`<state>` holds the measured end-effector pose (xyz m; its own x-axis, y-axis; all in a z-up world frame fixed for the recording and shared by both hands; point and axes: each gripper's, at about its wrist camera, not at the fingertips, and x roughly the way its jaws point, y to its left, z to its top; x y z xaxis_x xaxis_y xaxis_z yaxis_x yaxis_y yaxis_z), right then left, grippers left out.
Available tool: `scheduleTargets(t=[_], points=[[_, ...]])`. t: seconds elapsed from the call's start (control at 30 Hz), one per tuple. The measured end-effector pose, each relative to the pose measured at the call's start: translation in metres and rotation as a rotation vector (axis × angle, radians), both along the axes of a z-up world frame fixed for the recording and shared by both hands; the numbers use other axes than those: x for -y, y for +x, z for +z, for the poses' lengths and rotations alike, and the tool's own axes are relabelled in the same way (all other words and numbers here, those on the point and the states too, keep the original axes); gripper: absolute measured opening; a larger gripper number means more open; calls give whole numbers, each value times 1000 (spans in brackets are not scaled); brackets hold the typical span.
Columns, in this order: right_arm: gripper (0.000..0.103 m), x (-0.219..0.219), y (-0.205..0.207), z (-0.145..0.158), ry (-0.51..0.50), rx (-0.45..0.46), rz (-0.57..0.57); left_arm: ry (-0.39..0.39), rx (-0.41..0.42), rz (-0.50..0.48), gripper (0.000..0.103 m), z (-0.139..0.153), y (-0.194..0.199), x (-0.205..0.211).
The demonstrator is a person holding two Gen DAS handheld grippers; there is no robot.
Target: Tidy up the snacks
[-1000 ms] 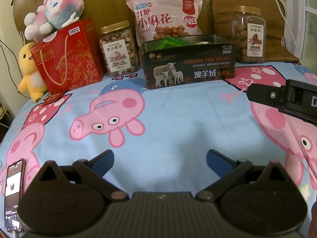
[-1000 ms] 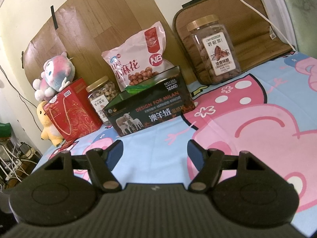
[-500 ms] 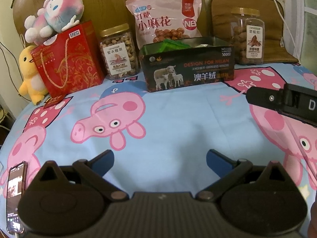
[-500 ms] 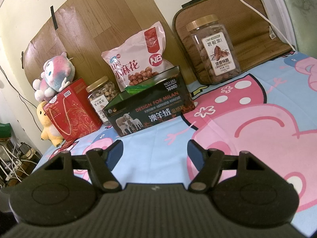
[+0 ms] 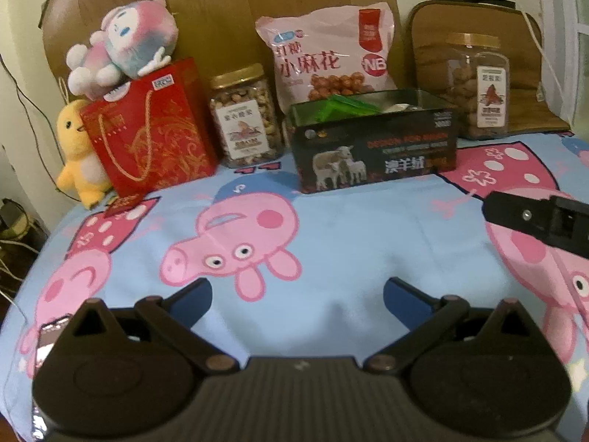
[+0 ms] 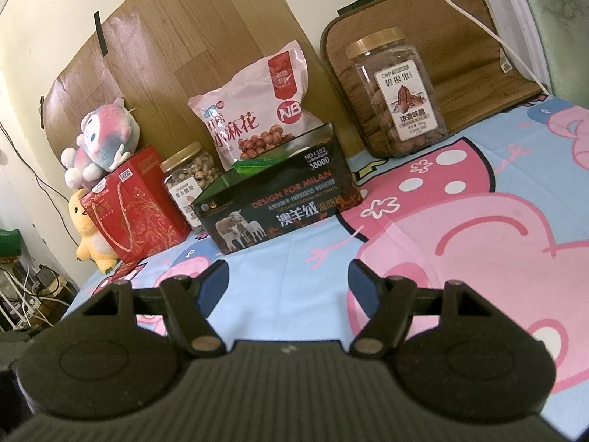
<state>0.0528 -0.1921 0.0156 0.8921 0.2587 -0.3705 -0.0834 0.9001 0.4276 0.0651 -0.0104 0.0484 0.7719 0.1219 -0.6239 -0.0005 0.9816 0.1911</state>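
While both grippers hovered over the cartoon-pig sheet (image 5: 368, 228) with nothing between their fingers, the snacks stood in a row along the far edge, and everything is placed here from the dark open box (image 5: 373, 147) with sheep printed on its front. The left gripper (image 5: 296, 293) was spread wide and pointed almost straight at that box, which lay ahead and a little to its right, well apart from the fingertips. The right gripper (image 6: 287, 276) was likewise wide and empty, and from it the box (image 6: 272, 206) lay ahead and slightly left, its long side running across the view, angled so the left end sat nearer. Green packets (image 5: 340, 105) already showed inside the box. Behind the box leaned the pink snack bag (image 5: 327, 55); left of the box stood the small nut jar (image 5: 244, 118), then the red gift bag (image 5: 147, 129) with a plush toy (image 5: 125, 51) on top and a yellow duck toy (image 5: 79, 151) beside it. Right of the box stood the tall jar (image 6: 397, 92), apart from the rest. By my judgement the right gripper was better placed for the tall jar and the left for the small jar, though neither had committed to a target.
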Motion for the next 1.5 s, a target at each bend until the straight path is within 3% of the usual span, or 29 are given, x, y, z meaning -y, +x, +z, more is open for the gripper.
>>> scheduleTargets(t=[0.67,1.1,1.5], points=[[74,0,0,0,1,1,-1,28,45,56,103,9,0,-6],[74,1,1,0,5,-2,-4,-2,-21,27,103,2,4,-6],[74,2,1,0,5,-1,-3,-7,-33,21,103,0,4,-5]])
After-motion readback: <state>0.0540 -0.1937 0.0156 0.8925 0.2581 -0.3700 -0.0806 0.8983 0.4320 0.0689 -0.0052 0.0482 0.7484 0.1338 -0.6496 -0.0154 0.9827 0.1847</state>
